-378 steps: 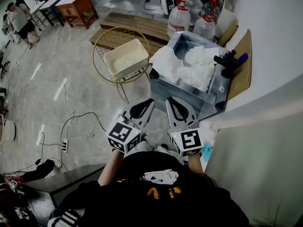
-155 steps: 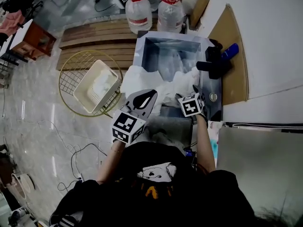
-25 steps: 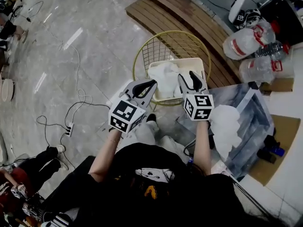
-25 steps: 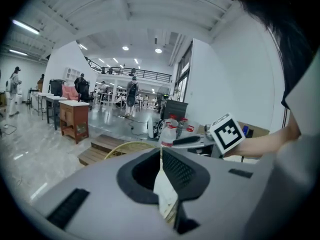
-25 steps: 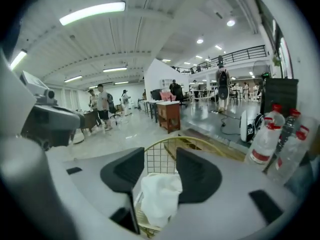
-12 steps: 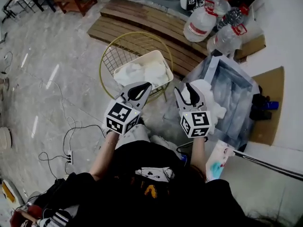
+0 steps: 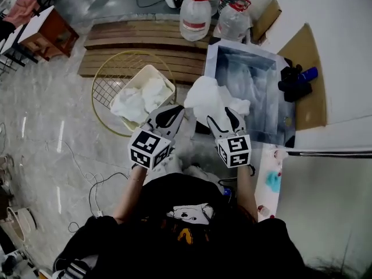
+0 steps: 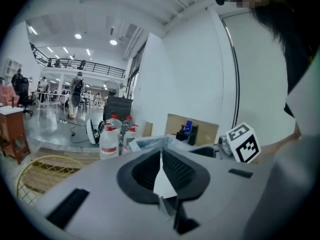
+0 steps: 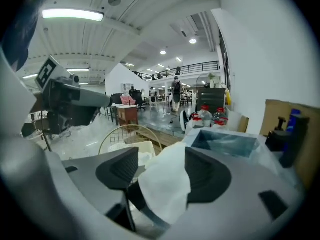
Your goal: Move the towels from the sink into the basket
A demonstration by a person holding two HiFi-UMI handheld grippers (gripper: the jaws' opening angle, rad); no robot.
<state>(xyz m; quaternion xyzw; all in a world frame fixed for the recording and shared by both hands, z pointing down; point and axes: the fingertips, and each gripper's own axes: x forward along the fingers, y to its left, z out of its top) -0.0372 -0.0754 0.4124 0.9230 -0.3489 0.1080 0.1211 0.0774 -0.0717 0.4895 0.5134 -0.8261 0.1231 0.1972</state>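
Grey marble floor (image 7: 46, 127) fills the left of the head view, and a white wall closes the right. At 1 o'clock from the person stands the steel sink (image 7: 241, 50), with a black tap (image 7: 293, 83) on its right rim and cardboard (image 7: 314, 51) beyond that. One white towel (image 7: 206, 95) hangs over the sink's near left corner, at 12 o'clock. At 11 o'clock the cream basket (image 7: 142, 73) sits on a round gold wire stand (image 7: 107, 80), apart from the sink. More towels (image 7: 139, 97) lie bunched inside the basket. Planks (image 7: 133, 39) lie past the stand, and water bottles (image 7: 195, 17) stand by the sink's far left corner. The left gripper (image 7: 173, 109) is held between basket and sink, just left of the hanging towel, with its jaws together at the tips. A thin white sliver shows in the slit behind the tips, and I cannot tell what it is. The right gripper (image 7: 222, 116) hovers over the near edge of that towel. Its jaws stand apart and have just been opening. The towel shows between them, close to the right pad and clear of the left, not squeezed. Both gripper views look out on a lit hall with people far off.
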